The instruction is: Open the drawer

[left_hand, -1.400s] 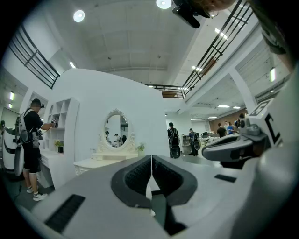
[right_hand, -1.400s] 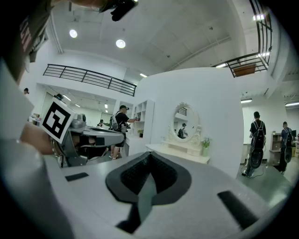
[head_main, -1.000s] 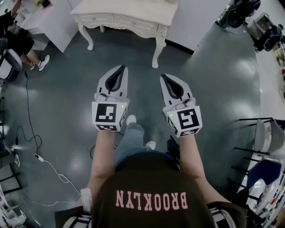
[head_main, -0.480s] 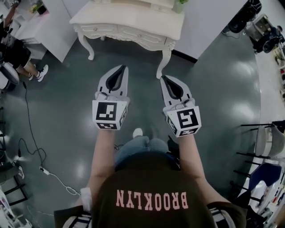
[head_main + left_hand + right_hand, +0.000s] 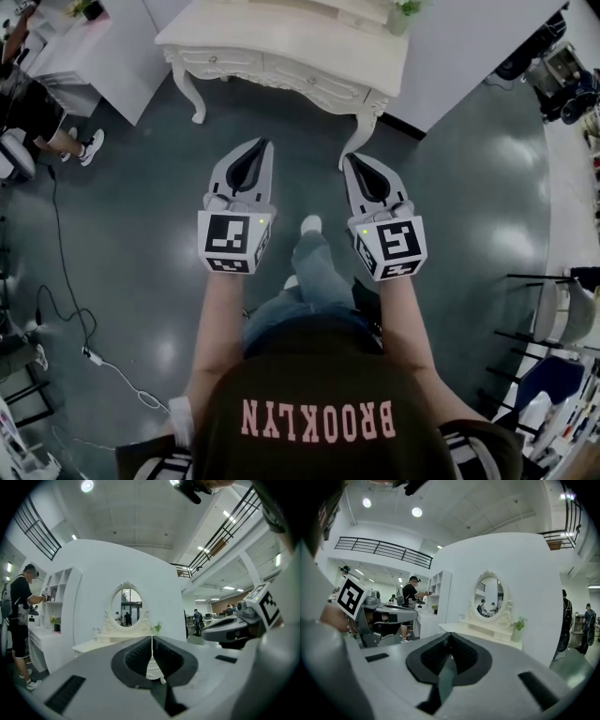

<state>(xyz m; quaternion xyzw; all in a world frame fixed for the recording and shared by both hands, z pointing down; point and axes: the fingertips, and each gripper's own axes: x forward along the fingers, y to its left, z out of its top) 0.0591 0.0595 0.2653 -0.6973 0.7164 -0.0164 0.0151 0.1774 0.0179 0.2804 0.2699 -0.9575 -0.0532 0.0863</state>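
Since a second ago the white dressing table (image 5: 281, 33) has slid down the head view toward me, and both my arms have come forward with it as I walk, one shoe (image 5: 310, 224) out ahead between them. Neither tool has reached the table. My left gripper (image 5: 259, 142) has its jaws pressed together with nothing in them, the seam between its tips a thin line in its own view (image 5: 152, 638), and my right gripper (image 5: 349, 158) is just as tightly shut and empty (image 5: 449, 638). The drawer (image 5: 317, 82) sits closed in the carved front under the tabletop, ahead of both tips and apart from them. I judge the main risk is arriving with the jaws shut: the tips would only bump the drawer front instead of taking a handle, and a hard knock could jolt the table and tip the small plant (image 5: 405, 7) standing near its right corner. My right gripper also points close to the table's front right leg (image 5: 361, 131), so a careless step could clip it. A loose cable (image 5: 66, 281) lies on the floor well off to my left, away from my path. I cannot make out any drawer handle; the fronts are too small from above. Both gripper views show the oval mirror (image 5: 126, 607) (image 5: 488, 597) but hide the drawer behind my own jaw bodies, and the back of the tabletop is cut off by the frame's upper edge.
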